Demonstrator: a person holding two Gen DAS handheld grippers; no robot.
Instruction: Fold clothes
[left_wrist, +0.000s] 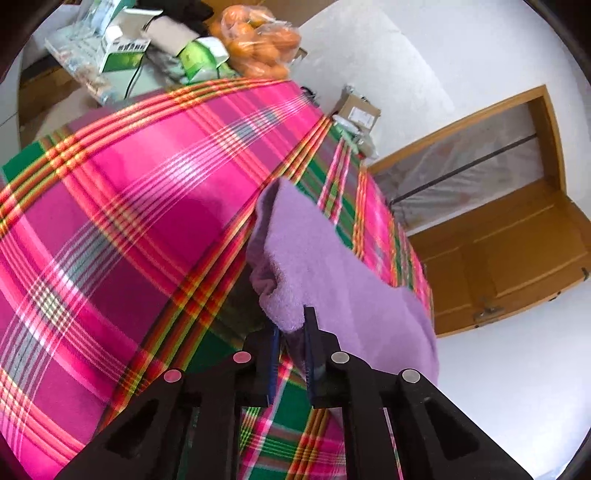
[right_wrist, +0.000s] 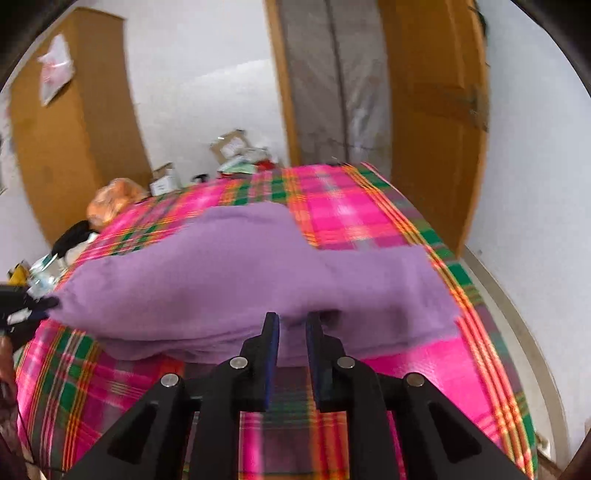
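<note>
The left gripper is holding its jaws clamped on an edge of the fuzzy lilac fleece garment, lifting that end off the surface covered in a pink, green and orange plaid cloth. The right gripper is pinching the garment's near edge, jaws clamped on it, while the rest is sagging onto the plaid cloth.

The garment lies across the blanket, boxes behind its far edge.
</note>
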